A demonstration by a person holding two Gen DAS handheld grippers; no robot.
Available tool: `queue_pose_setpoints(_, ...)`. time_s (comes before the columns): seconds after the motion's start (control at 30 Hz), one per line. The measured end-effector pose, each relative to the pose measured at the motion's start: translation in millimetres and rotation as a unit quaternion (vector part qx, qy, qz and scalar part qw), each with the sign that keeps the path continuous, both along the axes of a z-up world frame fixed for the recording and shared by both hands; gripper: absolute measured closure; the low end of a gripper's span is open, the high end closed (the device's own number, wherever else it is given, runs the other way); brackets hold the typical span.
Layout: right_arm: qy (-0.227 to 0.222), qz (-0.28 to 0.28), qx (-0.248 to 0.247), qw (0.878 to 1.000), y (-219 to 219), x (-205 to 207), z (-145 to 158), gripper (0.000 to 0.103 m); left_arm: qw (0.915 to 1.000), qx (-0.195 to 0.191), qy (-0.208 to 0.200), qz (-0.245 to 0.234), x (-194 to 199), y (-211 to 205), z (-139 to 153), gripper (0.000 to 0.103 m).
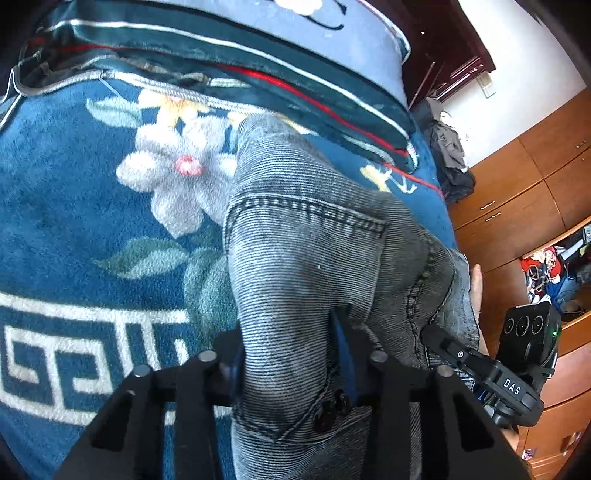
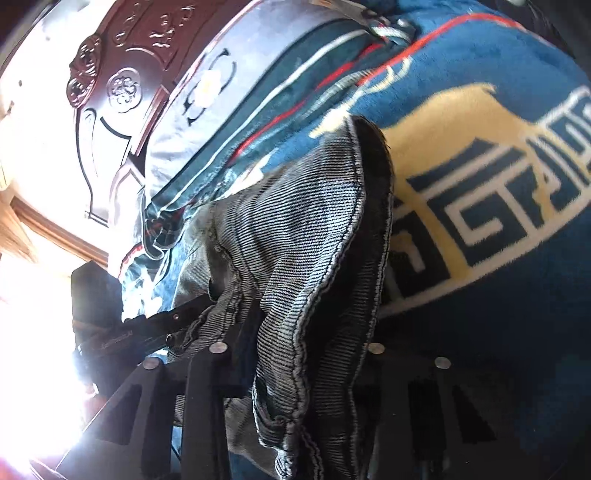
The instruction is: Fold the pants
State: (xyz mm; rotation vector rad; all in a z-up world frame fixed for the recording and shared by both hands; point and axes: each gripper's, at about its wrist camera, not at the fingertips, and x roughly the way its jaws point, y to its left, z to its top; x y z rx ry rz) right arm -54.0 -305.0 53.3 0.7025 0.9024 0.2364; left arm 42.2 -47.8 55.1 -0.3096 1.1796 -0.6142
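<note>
While both grippers pinch the denim, the folding has barely begun.

Grey pants (image 1: 306,236) lie bunched on the blue floral blanket (image 1: 74,206) of the bed, with no neat fold visible and the whole fold apparently left to do. The left gripper (image 1: 291,354) is narrowed onto the cloth near the back pocket; the right gripper (image 2: 295,350) clamps a seamed edge of the same pants.

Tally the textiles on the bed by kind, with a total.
Grey striped denim pants: 1
Blue plush floral blanket: 1
Dark teal folded blanket with red and white stripes: 1
Pale blue-grey pillow with a flower print: 1
Total: 4
</note>
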Motion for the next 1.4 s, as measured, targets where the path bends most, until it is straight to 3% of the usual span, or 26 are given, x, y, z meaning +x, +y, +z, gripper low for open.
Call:
queue_pose_setpoints(0.3,-0.036,0.02,-0.003,0.999,26.5,7.1,39.3,0.075,0.9979,0.027,-0.058,-0.01,-1.0,16.2,49.0,0.065)
queue_pose_setpoints(0.6,-0.058,0.066,-0.02,0.996,69.7,54.7,66.1,0.075,0.9933,0.06,-0.096,0.02,24.0,61.0,75.5,0.065)
queue_pose_setpoints(0.77,-0.059,0.094,-0.042,0.993,95.4,88.5,64.2,0.075,0.9906,0.082,-0.102,0.039,46.2,78.1,68.9,0.065)
queue_pose_setpoints(1.03,-0.034,0.103,-0.06,0.992,118.9,126.7,31.9,0.071,0.9875,0.115,-0.1,0.039,76.4,88.3,37.9,0.065)
queue_pose_setpoints(1.17,0.0,0.098,-0.081,0.992,124.7,136.6,6.6,0.065,0.986,0.13,-0.095,0.041,76.0,88.9,13.4,0.063)
queue_pose_setpoints(1.4,0.003,0.088,-0.1,0.991,121.5,138.1,-10.8,0.057,0.9833,0.141,-0.109,0.039,70.5,87.8,9.1,0.062)
